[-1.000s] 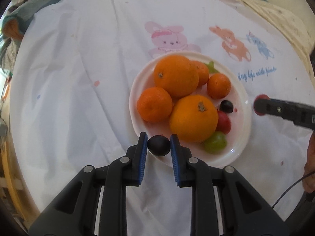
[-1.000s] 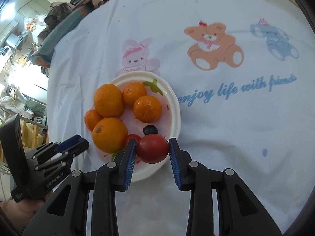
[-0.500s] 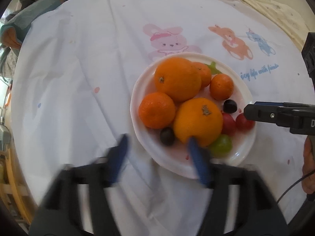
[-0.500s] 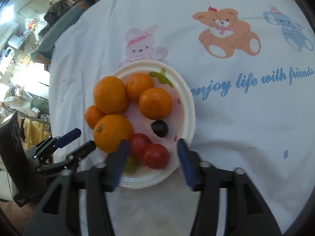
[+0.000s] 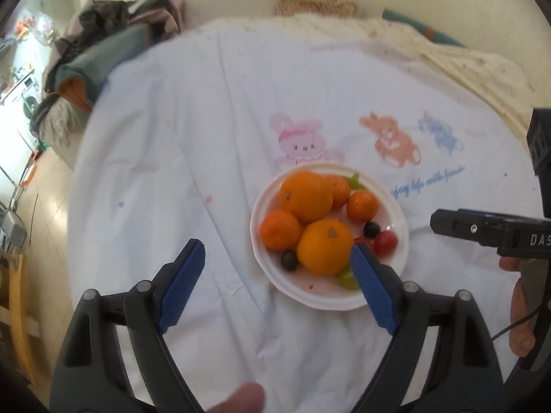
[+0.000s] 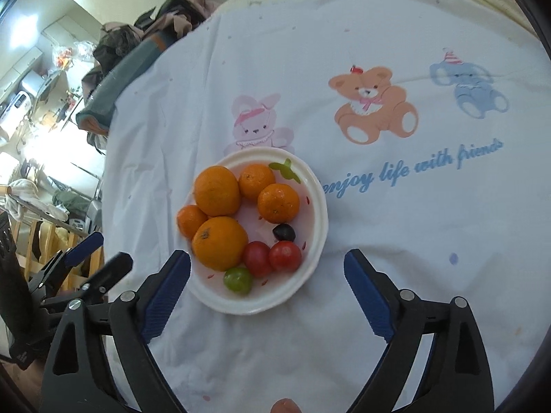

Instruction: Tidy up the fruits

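A white plate (image 5: 263,206) (image 6: 320,206) on the cartoon-print cloth holds two big oranges (image 5: 305,195) (image 6: 219,247), three mandarins (image 6: 278,203), two red tomatoes (image 6: 285,256), a green grape (image 6: 237,279) and two dark grapes (image 5: 289,260) (image 5: 372,230). My left gripper (image 5: 275,254) hovers above the plate's near edge, its jaws opening with nothing gripped. My right gripper (image 6: 267,261) hangs over the tomatoes, jaws also opening and empty. Each gripper shows at the edge of the other's view: the right gripper's fingers (image 5: 447,222), the left gripper's fingers (image 6: 100,258).
The white cloth (image 6: 378,241) carries a pink bunny, a brown bear, a blue bear and blue lettering. A heap of clothes (image 5: 113,31) lies at the back left edge. A woven mat (image 5: 315,0) sits behind. A hand (image 5: 520,313) holds the right gripper.
The left gripper let go of the dark grape and the right let go of the red tomato; both now lie on the plate. Both grippers opened wide and rose away from the plate.
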Available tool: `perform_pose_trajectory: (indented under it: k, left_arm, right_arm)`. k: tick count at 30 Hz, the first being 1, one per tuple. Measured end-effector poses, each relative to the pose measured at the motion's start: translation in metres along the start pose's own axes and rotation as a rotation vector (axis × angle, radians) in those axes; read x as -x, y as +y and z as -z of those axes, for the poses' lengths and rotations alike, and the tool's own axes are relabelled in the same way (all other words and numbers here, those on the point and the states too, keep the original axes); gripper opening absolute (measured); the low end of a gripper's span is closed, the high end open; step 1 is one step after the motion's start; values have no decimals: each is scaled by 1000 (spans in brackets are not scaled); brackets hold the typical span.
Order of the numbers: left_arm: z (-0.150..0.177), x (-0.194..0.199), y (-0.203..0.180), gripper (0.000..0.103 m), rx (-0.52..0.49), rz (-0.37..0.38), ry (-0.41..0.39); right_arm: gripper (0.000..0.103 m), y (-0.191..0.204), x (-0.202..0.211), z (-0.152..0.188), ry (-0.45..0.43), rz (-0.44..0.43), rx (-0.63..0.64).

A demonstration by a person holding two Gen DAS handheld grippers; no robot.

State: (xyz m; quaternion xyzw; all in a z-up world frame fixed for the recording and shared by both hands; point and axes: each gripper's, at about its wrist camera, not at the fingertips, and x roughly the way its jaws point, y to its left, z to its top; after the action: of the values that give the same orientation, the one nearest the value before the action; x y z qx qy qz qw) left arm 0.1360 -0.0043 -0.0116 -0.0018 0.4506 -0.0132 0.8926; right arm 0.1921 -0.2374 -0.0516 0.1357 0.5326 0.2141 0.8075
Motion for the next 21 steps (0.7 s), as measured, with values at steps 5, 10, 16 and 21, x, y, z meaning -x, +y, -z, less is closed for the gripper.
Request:
perform_pose_trajectory:
  k: [5,10,16,21]
  left_arm:
    - [14,28,11,98,73,19,-10]
    - [35,55,20,101,120,39,-25]
    - [59,94,21,103,115,-3,-96]
    - [79,119,17,103,74,-34,-177]
  right_arm:
    - [97,9,26,21,-48,12,1]
    - [97,24,43,45,-65,44,46]
    - [103,42,75,79,-165,88,102]
    - [103,56,93,109,-289,131,140]
